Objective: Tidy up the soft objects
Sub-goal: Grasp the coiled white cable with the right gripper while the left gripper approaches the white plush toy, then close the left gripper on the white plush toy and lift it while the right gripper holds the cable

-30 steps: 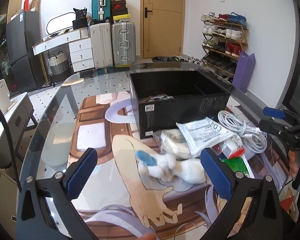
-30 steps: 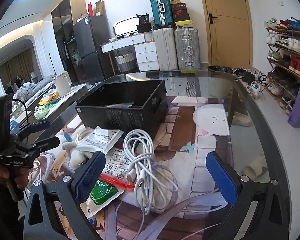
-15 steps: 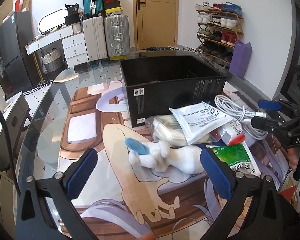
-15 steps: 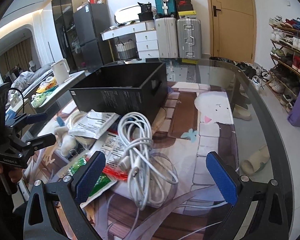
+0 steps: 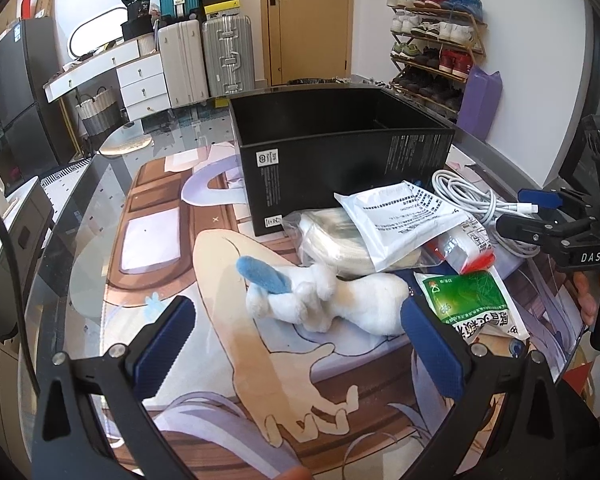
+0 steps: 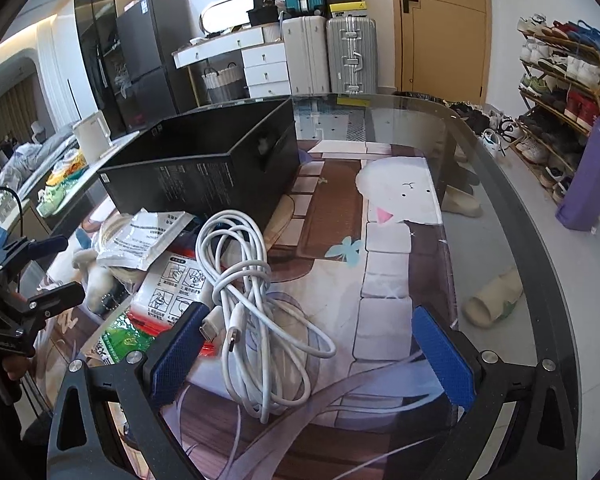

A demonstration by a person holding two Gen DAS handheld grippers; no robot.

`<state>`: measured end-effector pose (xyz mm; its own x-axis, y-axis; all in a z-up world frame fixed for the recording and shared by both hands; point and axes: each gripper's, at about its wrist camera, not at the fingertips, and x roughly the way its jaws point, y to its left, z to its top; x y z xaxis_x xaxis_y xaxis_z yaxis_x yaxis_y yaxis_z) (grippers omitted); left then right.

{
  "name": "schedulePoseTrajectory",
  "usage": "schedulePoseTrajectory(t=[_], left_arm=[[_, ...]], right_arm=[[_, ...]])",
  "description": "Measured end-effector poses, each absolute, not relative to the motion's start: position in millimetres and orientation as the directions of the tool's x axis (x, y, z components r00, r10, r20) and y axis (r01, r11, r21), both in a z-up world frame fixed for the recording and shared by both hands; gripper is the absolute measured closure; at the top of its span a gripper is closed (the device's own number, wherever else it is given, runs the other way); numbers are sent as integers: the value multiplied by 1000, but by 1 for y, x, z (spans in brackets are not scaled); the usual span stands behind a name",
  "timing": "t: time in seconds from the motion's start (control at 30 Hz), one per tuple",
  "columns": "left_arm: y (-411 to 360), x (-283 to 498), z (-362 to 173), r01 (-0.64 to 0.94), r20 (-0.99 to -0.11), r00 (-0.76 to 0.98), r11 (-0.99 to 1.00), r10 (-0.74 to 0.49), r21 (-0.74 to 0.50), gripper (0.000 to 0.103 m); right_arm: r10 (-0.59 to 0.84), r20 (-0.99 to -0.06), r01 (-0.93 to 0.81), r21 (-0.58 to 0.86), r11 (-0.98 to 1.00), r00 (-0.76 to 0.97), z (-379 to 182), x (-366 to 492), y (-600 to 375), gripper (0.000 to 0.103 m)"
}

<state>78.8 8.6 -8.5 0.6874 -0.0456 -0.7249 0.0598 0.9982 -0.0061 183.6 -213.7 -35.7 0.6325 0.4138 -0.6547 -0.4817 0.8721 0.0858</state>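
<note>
A white plush toy with a blue ear lies on the printed mat, just beyond my open left gripper. Behind it sit a clear bag of pale soft material, a white printed pouch and a green packet. A coiled white cable lies between the fingers of my open right gripper, close to its left fingertip. The open black box stands behind the pile. In the right wrist view the plush toy is partly hidden under the pouch.
A red-edged packet lies by the cable. The glass table's curved edge runs along the right. Suitcases, a shoe rack and a purple bag stand on the floor behind. A slipper shows below the glass.
Both grippers have come lower and closer to the pile. The plush toy looms larger before the left gripper, and the cable now lies between the right gripper's fingers.
</note>
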Motion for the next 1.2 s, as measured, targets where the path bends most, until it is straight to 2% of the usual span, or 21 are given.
schedulePoseTrajectory(t=[0.17,0.23,0.3,0.4,0.53,0.6,0.67,0.83,0.87,0.93,1.2], left_arm=[[8,80,-9,60,-726,686,998,-47,-8,0],[9,82,-10,59,-727,685,998,-48,-10,0],[9,82,-12,59,-730,682,998,-52,-15,0],[10,82,-14,61,-734,677,998,-58,-23,0],[11,83,-15,66,-738,671,997,-65,-28,0],[11,84,-14,69,-740,669,997,-70,-32,0],[11,84,-14,69,-741,668,997,-70,-31,0],[13,84,-15,70,-742,666,997,-73,-35,0],[13,84,-15,70,-743,666,997,-74,-36,0],[14,84,-14,70,-744,664,997,-77,-40,0],[20,88,-16,83,-748,654,994,-112,-77,0]], right_arm=[[391,-670,-488,50,871,630,-37,185,-204,1],[387,-675,-494,38,869,629,-38,186,-201,4],[385,-685,-504,30,863,619,-40,188,-197,15],[390,-699,-521,29,853,600,-42,188,-194,26],[403,-695,-534,32,845,595,-41,186,-192,32],[410,-692,-540,34,841,594,-41,184,-192,41],[420,-688,-548,39,836,592,-42,182,-191,43],[435,-679,-564,38,825,591,-41,178,-189,57],[440,-676,-568,38,822,591,-41,177,-189,64],[444,-665,-569,34,821,600,-39,175,-190,70],[469,-654,-580,57,813,594,-36,170,-197,71]])
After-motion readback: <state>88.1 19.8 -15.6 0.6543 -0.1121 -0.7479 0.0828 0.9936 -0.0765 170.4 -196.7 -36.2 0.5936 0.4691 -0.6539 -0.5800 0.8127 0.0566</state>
